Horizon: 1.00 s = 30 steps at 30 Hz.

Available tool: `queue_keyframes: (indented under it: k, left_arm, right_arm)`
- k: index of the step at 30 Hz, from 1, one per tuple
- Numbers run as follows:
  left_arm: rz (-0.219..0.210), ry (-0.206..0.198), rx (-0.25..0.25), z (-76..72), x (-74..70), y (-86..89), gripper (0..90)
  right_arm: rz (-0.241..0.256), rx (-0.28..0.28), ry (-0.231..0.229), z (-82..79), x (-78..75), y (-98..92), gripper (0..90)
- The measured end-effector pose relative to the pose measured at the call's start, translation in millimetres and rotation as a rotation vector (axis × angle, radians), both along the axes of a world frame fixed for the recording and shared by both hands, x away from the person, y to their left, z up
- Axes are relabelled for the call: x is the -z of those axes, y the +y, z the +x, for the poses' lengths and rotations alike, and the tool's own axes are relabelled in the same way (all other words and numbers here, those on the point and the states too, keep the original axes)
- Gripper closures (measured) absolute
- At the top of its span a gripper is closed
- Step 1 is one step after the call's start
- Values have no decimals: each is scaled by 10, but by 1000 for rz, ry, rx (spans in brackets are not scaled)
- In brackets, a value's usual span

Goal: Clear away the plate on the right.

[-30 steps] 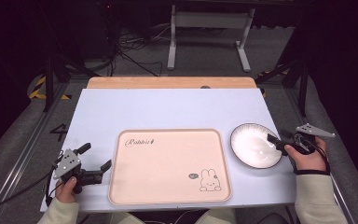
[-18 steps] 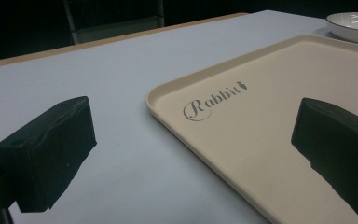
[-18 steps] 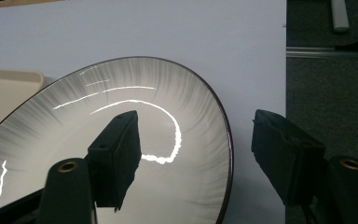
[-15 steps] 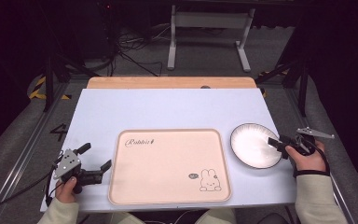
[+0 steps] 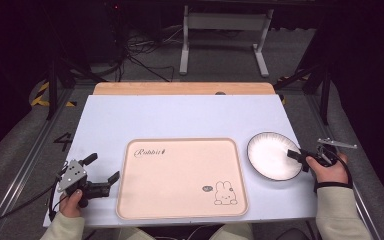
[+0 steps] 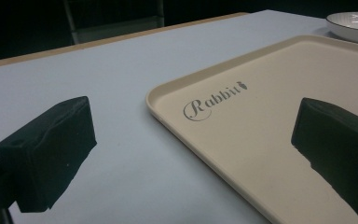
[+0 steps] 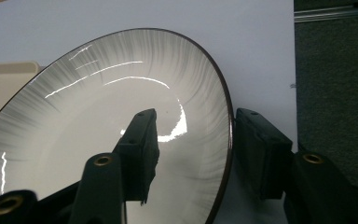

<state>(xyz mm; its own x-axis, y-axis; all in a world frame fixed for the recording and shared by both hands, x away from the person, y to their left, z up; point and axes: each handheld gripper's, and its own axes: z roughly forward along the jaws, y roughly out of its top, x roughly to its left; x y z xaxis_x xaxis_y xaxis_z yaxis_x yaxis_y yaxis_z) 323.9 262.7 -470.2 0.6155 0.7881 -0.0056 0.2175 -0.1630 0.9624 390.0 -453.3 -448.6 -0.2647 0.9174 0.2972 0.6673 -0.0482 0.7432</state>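
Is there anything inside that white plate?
No food: the plate looks bare and glossy. One jaw of the right gripper reaches over its rim, hiding a small patch of the inside.

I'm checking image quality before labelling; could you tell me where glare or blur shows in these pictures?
Right gripper view: bright curved glare streaks on the plate, and the near jaws look soft. Left gripper view: the jaws are blurred at their edges, while the tray lettering stays sharp. High view: the table is evenly lit, its surroundings dark.
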Motion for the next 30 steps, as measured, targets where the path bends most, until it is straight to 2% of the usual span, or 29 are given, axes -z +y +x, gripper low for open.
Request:
queue_keyframes:
  k: [7,12,14,18,22,30]
  left_arm:
    - [1,-1,0,0,0,0,2]
    - [4,-1,-1,0,0,-1,2]
    - [7,-2,0,1,-1,1,2]
    - [8,-3,0,2,-1,0,2]
    - [8,-3,-1,1,-1,-1,2]
    - [8,-3,-2,1,-1,-1,2]
  right_arm:
    - [36,7,24,6,18,11,557]
    - [101,30,42,6,49,-1,559]
    - [109,37,44,5,54,-7,566]
    - [120,67,54,4,60,-12,633]
    - [124,104,68,7,67,-27,737]
    - [170,151,106,14,44,-37,779]
